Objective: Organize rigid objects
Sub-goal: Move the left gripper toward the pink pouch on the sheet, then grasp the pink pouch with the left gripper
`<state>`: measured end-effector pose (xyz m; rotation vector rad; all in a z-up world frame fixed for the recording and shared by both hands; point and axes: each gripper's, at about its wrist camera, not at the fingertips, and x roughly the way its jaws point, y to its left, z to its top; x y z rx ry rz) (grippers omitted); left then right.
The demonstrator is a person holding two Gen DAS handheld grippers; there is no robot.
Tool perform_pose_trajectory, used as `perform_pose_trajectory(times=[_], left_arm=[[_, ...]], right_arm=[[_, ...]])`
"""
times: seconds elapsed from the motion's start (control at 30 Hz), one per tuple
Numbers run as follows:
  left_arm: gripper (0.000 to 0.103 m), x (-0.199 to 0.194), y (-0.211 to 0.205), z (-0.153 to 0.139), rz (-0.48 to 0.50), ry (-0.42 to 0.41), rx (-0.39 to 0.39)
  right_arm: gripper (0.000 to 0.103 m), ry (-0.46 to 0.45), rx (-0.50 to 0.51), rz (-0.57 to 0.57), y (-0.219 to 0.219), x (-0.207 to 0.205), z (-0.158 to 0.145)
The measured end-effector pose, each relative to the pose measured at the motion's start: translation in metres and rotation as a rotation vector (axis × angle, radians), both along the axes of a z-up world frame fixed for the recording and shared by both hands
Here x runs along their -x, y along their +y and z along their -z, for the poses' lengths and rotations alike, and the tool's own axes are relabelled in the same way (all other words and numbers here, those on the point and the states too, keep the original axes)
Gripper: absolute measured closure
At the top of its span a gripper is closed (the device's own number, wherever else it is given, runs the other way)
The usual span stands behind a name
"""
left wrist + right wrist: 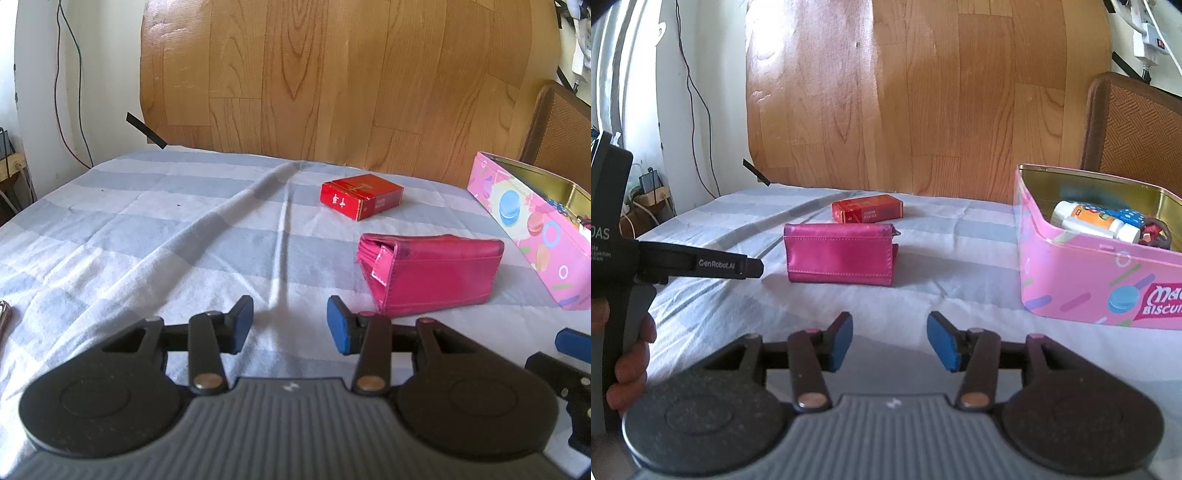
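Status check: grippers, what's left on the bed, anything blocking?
Left gripper open, empty. Right gripper open, empty. Wallet and red box on the sheet, outside the tin. Nothing in the way.

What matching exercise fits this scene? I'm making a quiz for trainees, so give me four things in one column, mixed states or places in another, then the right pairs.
Things:
1. pink biscuit tin
2. red box
3. pink wallet
4. right gripper

States or places:
A. lies flat, farthest back on the cloth
B. jaws apart, nothing between them
C. open-topped, with a bottle and small items inside
D. stands on its edge in the middle, in front of the red box

Pairs: 1-C, 2-A, 3-D, 4-B
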<state>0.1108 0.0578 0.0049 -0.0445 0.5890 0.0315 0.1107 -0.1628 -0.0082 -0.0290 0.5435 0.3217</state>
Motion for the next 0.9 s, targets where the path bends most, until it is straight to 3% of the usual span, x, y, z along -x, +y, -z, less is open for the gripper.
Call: perform_pose_trajectory(times=[0.4,0.47,0.6,0.8,0.9], left_arm=[[0.055,0.0,0.001,-0.001,0.01,-0.003,0.018],[0.049,0.0,0.006,-0.003,0.03,-0.02,0.065],[0.029,-0.005,0.011,-0.012,0.08,-0.039,0.153],[0.023,-0.028,-0.013,-0.024,0.18,-0.039,0.109],[0.022,-0.04,-0.019,-0.022,0.225,-0.007,0.156]], right_arm=[[0.054,0.006,0.014,-0.013,0.002,-0.001,0.0],[0.051,0.013,0.013,-0.032,0.003,-0.004,-0.002],[0.044,-0.012,0.049,-0.064,0.009,-0.018,-0.007],[0.032,-0.036,0.083,-0.113,0.024,-0.052,-0.014],[0.03,-0.026,0.084,-0.169,0.031,-0.065,-0.016]])
